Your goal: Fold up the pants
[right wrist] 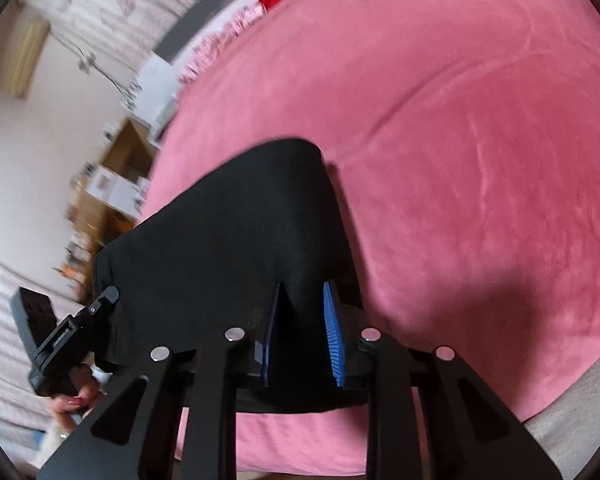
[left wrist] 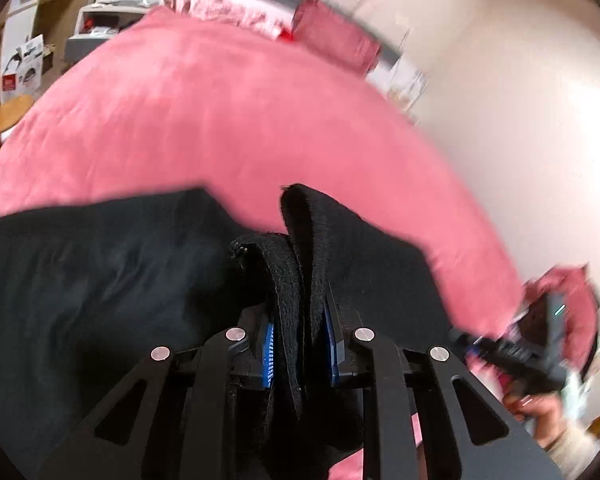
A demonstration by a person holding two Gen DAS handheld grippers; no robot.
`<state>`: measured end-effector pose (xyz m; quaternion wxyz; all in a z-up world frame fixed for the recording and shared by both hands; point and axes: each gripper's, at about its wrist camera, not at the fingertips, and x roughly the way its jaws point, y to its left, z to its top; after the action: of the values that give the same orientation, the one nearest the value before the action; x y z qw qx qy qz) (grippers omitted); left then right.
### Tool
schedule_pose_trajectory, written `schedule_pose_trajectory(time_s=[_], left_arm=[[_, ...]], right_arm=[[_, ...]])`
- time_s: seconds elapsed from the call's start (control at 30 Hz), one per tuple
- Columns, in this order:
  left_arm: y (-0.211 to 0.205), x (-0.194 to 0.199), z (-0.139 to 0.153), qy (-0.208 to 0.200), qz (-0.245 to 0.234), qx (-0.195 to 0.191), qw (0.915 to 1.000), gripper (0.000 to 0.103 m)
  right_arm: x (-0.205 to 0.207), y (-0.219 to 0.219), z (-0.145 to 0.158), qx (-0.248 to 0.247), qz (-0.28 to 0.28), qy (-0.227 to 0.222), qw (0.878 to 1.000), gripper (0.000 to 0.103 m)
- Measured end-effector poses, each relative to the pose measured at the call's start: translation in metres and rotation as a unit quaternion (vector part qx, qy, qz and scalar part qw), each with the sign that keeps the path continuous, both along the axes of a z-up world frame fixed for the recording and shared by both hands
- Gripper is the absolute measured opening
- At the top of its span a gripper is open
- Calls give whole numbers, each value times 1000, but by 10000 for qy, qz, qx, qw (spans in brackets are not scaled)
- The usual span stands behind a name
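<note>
Black pants (left wrist: 100,280) lie on a pink bed cover (left wrist: 220,120), with one thick hemmed edge pulled up. My left gripper (left wrist: 302,320) is shut on that folded edge, and the fabric is squeezed between the blue pads (left wrist: 269,344). In the right wrist view another part of the pants (right wrist: 240,220) rises like a tent off the cover (right wrist: 460,160). My right gripper (right wrist: 302,320) is shut on it, with cloth filling the gap between its pads (right wrist: 334,332). Each view shows the person's other hand (left wrist: 540,404) (right wrist: 74,400) on its handle.
Pink pillows (left wrist: 336,36) lie at the head of the bed. A white bedside unit (left wrist: 96,28) and a wooden stool (left wrist: 6,116) stand beyond its left side. Wooden shelves (right wrist: 116,184) stand by the wall. A strip of grey floor (right wrist: 580,432) borders the bed's near edge.
</note>
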<state>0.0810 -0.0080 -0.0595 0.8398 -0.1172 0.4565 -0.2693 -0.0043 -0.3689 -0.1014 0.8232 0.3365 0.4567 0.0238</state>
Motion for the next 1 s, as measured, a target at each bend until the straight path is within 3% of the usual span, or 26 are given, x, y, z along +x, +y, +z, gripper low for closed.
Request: schedule_pose_trajectory(time_s=[0.07, 0.13, 0.23, 0.3, 0.4, 0.53, 0.63, 0.67, 0.7, 0.8, 1.0], left_arm=[[-2, -4, -39, 436, 23, 350, 9984, 18], [7, -8, -51, 184, 60, 242, 9995, 20], [1, -9, -41, -156, 16, 643, 9978, 32], [3, -12, -35, -258, 135, 814, 9963, 49], [26, -10, -34, -115, 563, 628, 9964, 59], [48, -14, -19, -225, 1156, 360, 9924, 59], [33, -13, 3, -570, 888, 248, 9941, 59], [27, -12, 7, -613, 694, 263, 9954, 54], [11, -8, 9, -654, 413, 330, 9965, 44], [-30, 5, 0, -695, -165, 784, 9944, 39], [-47, 38, -45, -607, -215, 1504, 9865, 39]], right_arm=[[-1, 0, -11, -192, 64, 61, 9998, 20], [-1, -1, -12, -169, 54, 60, 9998, 21], [-2, 6, -4, -540, 185, 60, 9984, 25], [-1, 9, -1, -613, 196, 38, 9979, 29], [-4, 13, 12, -838, 316, -114, 9959, 29], [9, 35, 34, -1380, 617, -455, 9875, 29], [20, 49, 41, -1574, 931, -670, 9809, 29], [27, 54, 41, -1592, 1007, -687, 9797, 29], [35, 59, 40, -1638, 1092, -684, 9780, 29], [62, 71, 30, -1798, 1324, -685, 9724, 29], [100, 68, 0, -2286, 1290, -325, 9644, 19]])
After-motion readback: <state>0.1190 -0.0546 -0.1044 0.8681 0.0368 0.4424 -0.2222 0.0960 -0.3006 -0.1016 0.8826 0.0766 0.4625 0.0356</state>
